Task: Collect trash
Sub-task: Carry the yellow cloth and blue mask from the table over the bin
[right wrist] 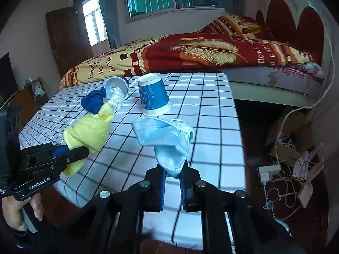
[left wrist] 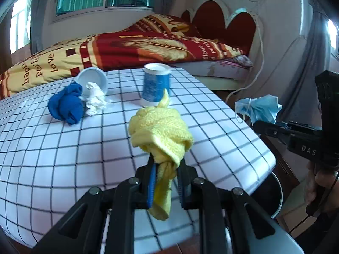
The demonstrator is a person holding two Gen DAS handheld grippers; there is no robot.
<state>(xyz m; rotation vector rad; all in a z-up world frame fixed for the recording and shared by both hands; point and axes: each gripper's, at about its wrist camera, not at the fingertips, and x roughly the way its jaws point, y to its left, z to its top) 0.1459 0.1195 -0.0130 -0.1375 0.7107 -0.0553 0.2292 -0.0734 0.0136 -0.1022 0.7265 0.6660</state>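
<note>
A tabletop under a white grid-checked cover carries an upturned blue paper cup, a tipped cup spilling crumpled white tissue, and a balled blue cloth beside them

Two paper cups (one tipped); one each: yellow cloth, blue cloth, tissue, mask.

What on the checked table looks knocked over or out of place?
One paper cup lies on its side with a crumpled tissue spilling from its mouth beside a balled blue cloth. The blue cup stands upside down.
</note>
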